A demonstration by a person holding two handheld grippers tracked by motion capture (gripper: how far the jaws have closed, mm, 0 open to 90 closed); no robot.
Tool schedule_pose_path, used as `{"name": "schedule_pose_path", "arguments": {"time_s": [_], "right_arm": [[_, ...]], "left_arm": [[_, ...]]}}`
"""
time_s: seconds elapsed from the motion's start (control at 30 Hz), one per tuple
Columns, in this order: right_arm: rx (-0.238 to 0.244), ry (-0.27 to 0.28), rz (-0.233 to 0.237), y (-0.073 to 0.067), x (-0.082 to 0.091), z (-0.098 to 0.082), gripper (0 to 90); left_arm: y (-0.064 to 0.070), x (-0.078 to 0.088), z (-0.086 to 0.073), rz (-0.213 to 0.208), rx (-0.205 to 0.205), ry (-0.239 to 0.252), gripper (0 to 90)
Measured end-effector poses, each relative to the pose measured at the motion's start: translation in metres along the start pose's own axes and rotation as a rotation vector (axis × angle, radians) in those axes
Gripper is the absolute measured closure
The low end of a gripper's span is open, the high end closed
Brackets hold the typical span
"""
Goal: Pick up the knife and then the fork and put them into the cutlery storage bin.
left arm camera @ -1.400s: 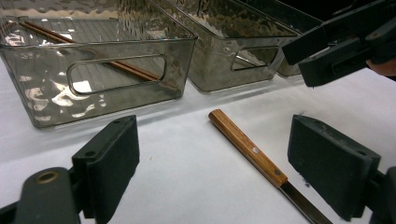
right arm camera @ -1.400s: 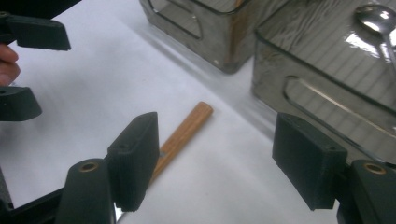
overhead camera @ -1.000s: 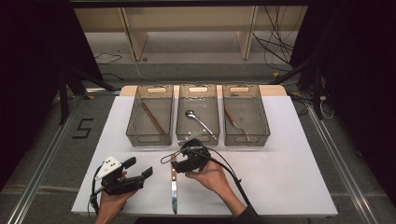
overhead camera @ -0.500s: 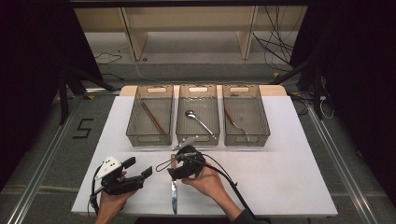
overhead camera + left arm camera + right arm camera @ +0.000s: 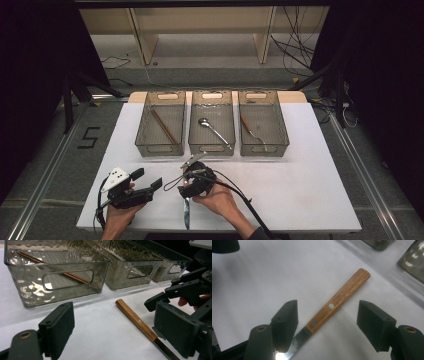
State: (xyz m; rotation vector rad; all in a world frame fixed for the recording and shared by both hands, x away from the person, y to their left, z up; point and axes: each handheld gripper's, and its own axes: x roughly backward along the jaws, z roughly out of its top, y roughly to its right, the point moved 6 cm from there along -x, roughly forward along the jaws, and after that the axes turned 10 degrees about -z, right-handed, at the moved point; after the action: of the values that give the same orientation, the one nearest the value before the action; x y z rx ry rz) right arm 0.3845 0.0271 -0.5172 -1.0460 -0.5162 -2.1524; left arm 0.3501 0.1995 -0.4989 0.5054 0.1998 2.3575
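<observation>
Lining up on the knife [image 5: 329,307]
Right claw [image 5: 327,322] spread wide astride the wooden handle; left claw [image 5: 120,337] released nearby. Next: lower, clench.

Both hands reached in over the near edge of the table [image 5: 300,200]. The left hand [image 5: 117,220] held the left gripper [image 5: 145,181] near the near-left corner, jaws spread apart and empty. The right hand [image 5: 217,200] held the right gripper [image 5: 192,181] beside it, toward the middle of the near edge, tipped downward, its jaws wide apart and closed on nothing.
</observation>
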Motion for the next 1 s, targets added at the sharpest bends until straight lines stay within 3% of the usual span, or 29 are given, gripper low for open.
{"name": "schedule_pose_path", "arguments": {"time_s": [1.0], "right_arm": [[0.038, -0.027, -0.045, -0.007, -0.013, -0.004, 36.4]], "left_arm": [[0.000, 0.000, 0.000, 0.000, 0.001, -0.001, 16.6]]}}
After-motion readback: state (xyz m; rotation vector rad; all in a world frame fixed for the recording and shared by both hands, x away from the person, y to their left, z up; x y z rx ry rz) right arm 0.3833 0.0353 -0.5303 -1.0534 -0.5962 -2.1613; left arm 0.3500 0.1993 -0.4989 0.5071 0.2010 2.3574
